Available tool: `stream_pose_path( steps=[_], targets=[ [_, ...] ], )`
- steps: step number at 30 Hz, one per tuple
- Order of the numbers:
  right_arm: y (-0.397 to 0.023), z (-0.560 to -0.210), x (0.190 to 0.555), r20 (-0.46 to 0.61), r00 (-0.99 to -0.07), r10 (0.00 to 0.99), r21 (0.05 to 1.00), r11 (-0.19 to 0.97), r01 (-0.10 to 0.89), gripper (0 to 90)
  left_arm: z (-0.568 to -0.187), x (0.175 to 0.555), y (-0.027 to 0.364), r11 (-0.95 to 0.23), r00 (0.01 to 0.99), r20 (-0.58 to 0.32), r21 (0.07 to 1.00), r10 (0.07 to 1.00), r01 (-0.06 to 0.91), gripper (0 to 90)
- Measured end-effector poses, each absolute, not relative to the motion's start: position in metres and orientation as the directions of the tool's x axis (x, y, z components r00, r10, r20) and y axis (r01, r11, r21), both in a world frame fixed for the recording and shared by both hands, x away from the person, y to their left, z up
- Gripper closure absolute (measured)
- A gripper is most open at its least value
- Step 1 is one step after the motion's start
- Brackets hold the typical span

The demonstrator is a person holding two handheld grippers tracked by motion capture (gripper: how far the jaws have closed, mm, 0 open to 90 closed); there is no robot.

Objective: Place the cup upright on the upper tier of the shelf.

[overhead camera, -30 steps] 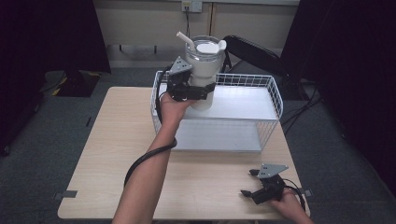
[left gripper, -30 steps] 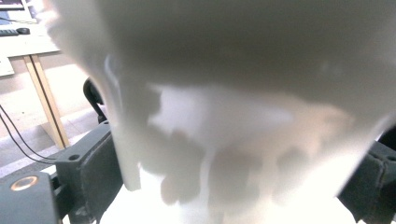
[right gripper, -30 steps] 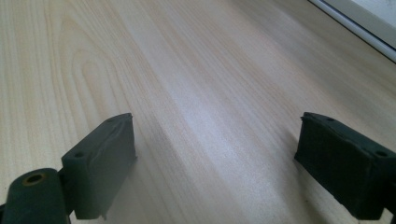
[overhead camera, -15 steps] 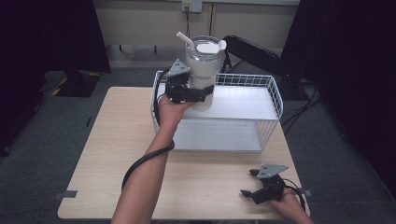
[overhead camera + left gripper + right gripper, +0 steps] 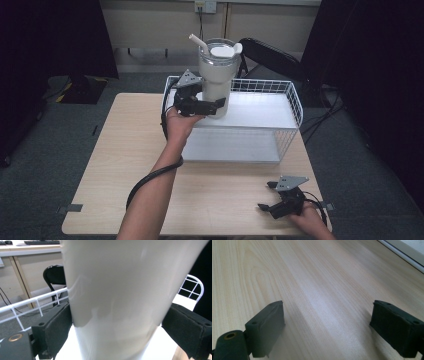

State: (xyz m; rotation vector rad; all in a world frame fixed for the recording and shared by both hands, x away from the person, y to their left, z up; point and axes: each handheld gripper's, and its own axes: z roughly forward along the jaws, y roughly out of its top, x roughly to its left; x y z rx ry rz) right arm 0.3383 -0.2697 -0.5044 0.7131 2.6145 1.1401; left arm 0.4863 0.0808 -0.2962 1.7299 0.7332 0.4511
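A tall white tumbler [image 5: 216, 82] with a clear lid and a white straw stands upright on the top shelf of a white wire rack [image 5: 260, 111]. My left gripper [image 5: 207, 104] reaches in from the rack's left end, and its jaws span the tumbler's lower body. In the left gripper view the tumbler [image 5: 120, 297] sits between the two black pads [image 5: 58, 330], which press on both sides. My right gripper [image 5: 272, 200] rests low on the table near the front right corner. Its jaws stand wide apart over bare wood [image 5: 324, 302], with nothing between them.
The wire rack has a raised rim and a lower white shelf [image 5: 230, 147], and takes up the back middle of the light wood table [image 5: 115, 150]. A black chair [image 5: 270, 55] stands behind the rack. A cable [image 5: 150, 177] trails along the left forearm.
The left gripper has sunk slightly along the tumbler's side. The tumbler and the right gripper have stayed where they were.
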Motion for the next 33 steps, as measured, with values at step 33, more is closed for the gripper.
stream_pose_path(
  steps=[33],
  targets=[
    [-0.27,-0.504,0.338,0.007,-0.863,0.505,0.731,0.587,0.349,11.1,-0.305,0.435,0.114,-0.205,0.76,-0.065,0.945,0.647,0.256,12.0]
  ],
)
